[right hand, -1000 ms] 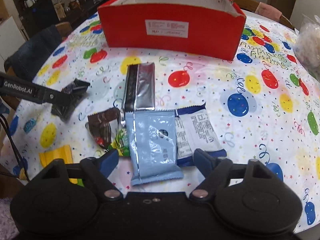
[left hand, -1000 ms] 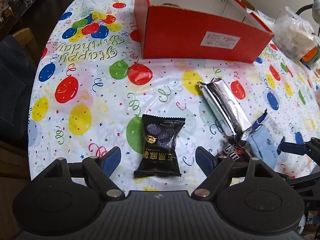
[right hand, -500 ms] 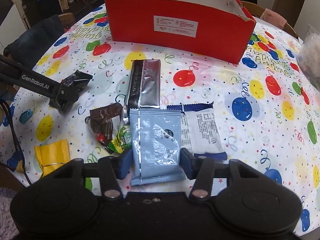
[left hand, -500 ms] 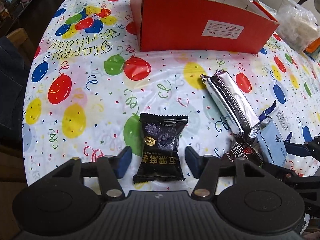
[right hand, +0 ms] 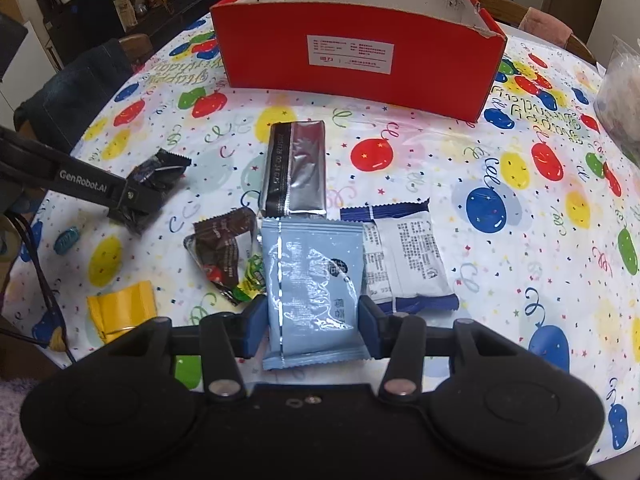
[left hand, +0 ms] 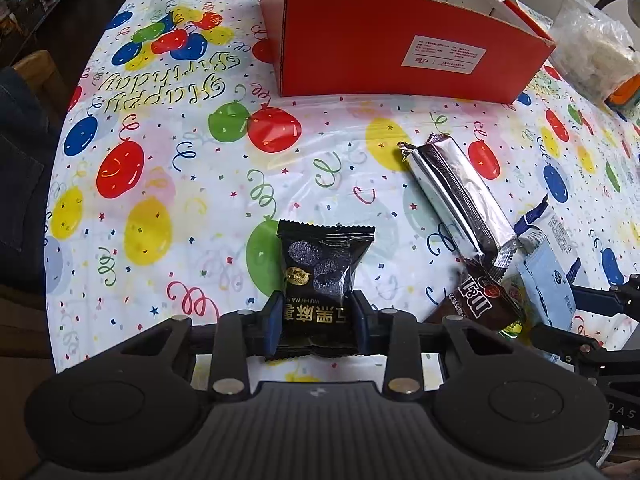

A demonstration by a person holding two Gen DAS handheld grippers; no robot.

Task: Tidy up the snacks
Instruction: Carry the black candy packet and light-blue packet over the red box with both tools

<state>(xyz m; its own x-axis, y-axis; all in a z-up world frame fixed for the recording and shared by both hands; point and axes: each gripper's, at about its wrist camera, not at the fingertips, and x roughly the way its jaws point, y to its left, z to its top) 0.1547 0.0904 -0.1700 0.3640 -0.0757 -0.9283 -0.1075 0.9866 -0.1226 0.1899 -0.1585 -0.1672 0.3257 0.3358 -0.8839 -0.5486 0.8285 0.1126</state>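
We had the left claw just closing, pinching the black snack pkt; right claw just closing, clamped on the pale-blue pkt. Both pkts lay on the bench, near side of the red box

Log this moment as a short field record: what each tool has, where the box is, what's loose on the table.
left tool: just closed, pads pressing on black packet
right tool: just closed on light blue packet
box: red box, open top, beyond the snacks
loose: silver bar, white and navy packet, brown packet, yellow packet
surface: balloon tablecloth
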